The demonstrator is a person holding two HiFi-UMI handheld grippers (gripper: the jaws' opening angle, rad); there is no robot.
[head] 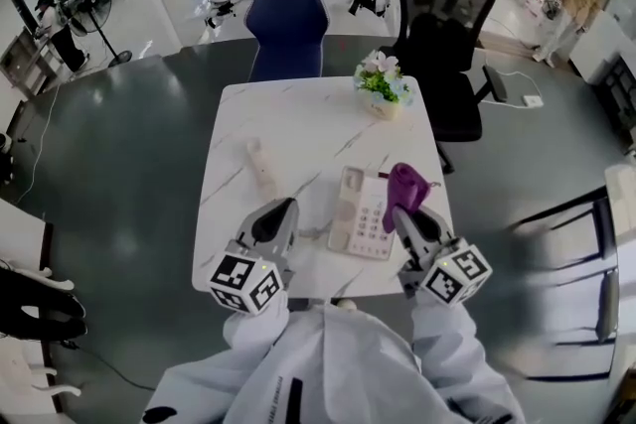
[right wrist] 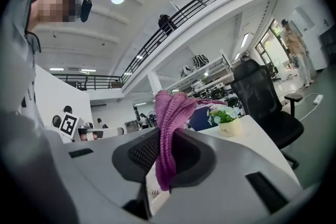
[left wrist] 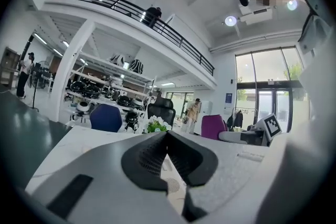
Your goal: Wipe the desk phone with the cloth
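Found flat on the marble table (head: 298, 109): desk phone (head: 363, 212), keypad up, long axis running away from the person. Just right of the phone: right gripper (head: 402, 212), clamped on the purple cloth (head: 405, 182), bunched above the jaws and trailing down between them. Left of the phone, a little farther off: left gripper (head: 283, 207), jaws pressed together, nothing between. Judged the nearer hand for the wipe: the right, by a short leftward pass over the phone. Beyond the phone, to its left: handset (head: 260, 167), off the cradle. Beyond the phone: flower pot (head: 383, 99), print too small to read. No brand legible on the phone.
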